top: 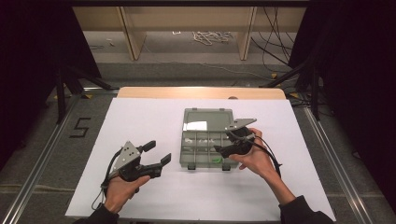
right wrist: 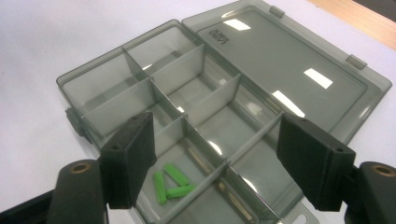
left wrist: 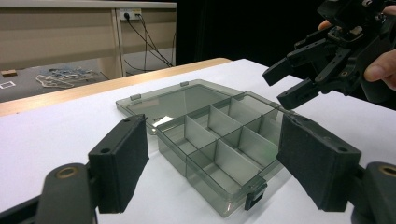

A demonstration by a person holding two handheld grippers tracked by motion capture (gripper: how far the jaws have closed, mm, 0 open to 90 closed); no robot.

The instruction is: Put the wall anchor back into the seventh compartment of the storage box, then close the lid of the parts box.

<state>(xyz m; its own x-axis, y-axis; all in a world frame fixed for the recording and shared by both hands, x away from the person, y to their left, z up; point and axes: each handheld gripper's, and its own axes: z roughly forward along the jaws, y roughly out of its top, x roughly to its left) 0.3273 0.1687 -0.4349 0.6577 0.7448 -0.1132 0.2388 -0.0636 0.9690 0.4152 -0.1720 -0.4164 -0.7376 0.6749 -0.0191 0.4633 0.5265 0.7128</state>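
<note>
White sheet (top: 140,116) covering the tabletop, wooden table edge (top: 201,92) showing along the far side, tangled white cord (top: 211,36) lying on the grey floor beyond, black cables (top: 273,44) trailing at the right, the numeral 5 (top: 80,127) marked on the floor at the left.

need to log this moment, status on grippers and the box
Left hand-held gripper open, empty, beside clear grey plastic compartment box. Right hand-held gripper open over it. Three small green sticks in one compartment. Nothing blocking.
</note>
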